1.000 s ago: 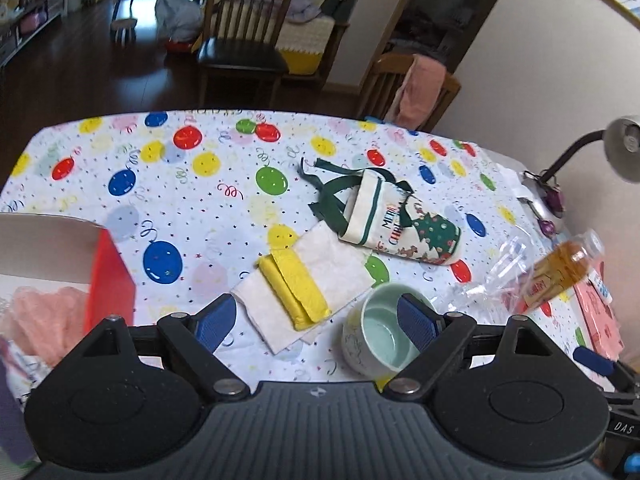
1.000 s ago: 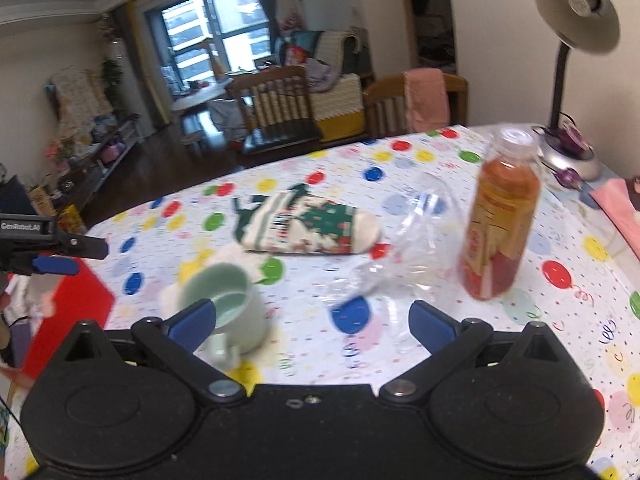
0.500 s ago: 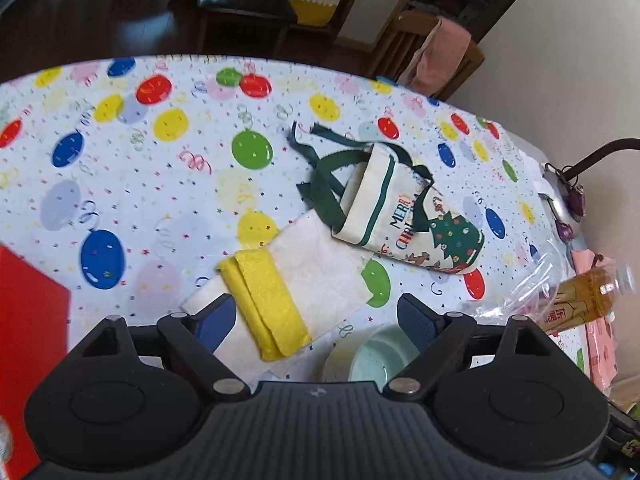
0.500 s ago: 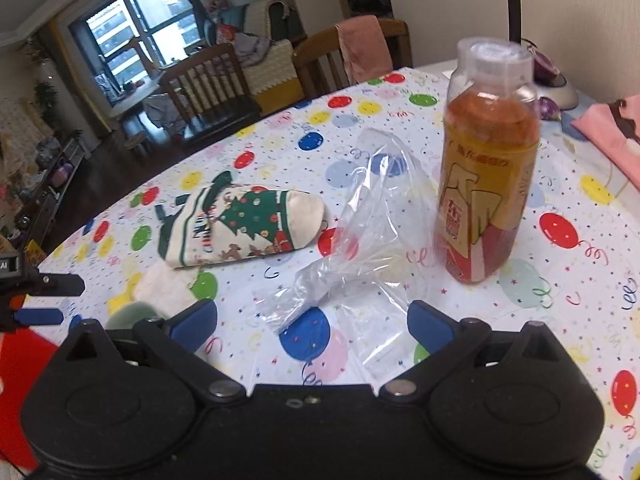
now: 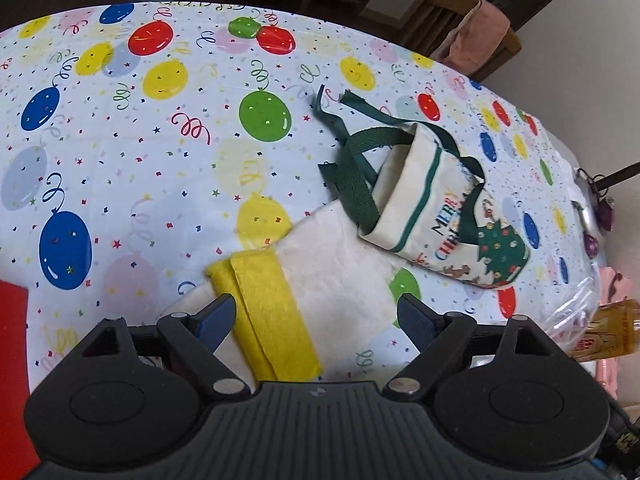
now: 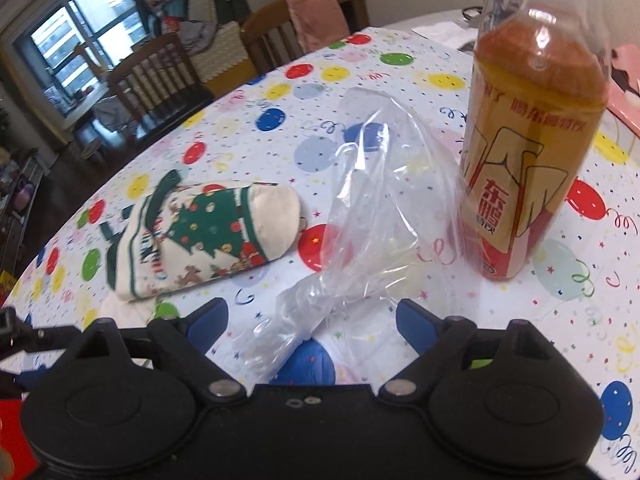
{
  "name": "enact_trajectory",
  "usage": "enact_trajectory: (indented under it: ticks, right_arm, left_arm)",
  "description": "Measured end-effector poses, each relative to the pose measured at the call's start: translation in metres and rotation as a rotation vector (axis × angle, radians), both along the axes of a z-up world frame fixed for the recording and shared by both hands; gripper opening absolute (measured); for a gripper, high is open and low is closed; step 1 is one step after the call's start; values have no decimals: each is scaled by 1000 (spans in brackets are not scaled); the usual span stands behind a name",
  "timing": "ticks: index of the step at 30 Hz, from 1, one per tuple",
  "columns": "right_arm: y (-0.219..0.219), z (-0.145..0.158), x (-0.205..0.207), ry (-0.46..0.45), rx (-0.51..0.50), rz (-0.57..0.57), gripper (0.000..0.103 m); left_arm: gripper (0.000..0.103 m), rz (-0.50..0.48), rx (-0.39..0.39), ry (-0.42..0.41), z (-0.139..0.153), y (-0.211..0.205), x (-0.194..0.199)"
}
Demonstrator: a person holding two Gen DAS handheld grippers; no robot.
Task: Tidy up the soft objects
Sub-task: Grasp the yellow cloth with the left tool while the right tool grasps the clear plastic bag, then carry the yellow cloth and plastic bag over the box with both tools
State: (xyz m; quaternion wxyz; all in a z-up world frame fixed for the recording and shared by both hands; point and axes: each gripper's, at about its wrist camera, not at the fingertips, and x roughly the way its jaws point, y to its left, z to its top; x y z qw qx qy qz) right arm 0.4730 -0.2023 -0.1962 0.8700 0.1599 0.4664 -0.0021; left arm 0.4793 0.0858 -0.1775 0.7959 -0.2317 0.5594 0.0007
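two hand-held grippers apart-jawed: left (image 5: 316, 316) over yellow cloth (image 5: 268, 304), right (image 6: 310, 318) closing around plastic bag (image 6: 360, 232).

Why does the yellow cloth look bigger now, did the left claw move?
Yes. The left claw came down and forward toward the yellow cloth, which now lies between its open fingers; the balloon tablecloth fills the view.

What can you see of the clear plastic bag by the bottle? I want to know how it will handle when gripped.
The clear plastic bag is thin, see-through film, crumpled and empty-looking, lying on the balloon tablecloth. Its wide end rises against the orange drink bottle and seems draped over it; its narrow, bunched end lies between the open fingers of the right gripper, whose jaws have just been closing, pads not yet pressing it. The Christmas pouch lies apart to its left.
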Motion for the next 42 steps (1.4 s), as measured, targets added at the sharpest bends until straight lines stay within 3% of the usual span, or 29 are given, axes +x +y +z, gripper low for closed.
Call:
enact_trajectory:
  ticks: [9, 13, 16, 19, 23, 32, 42]
  right_arm:
    - [4, -16, 16, 35, -47, -60, 73]
    - [5, -19, 16, 31, -74, -64, 66]
    - [10, -17, 14, 10, -89, -37, 54]
    - [15, -15, 13, -3, -100, -18, 47]
    - [16, -14, 11, -21, -89, 0, 31]
    - [16, -3, -5, -77, -124, 86, 24]
    - [14, 29, -45, -171, -164, 199, 23]
  left_arm:
    - [85, 4, 80, 6, -11, -6, 6]
    - [74, -6, 133, 4, -13, -9, 5]
    - [57, -16, 163, 4, -15, -9, 3]
    - [48, -13, 191, 11, -16, -7, 1]
    - [46, -9, 189, 7, -16, -1, -1]
    - [44, -36, 168, -16, -13, 3, -7]
    - [42, -68, 177, -61, 3, 2, -23]
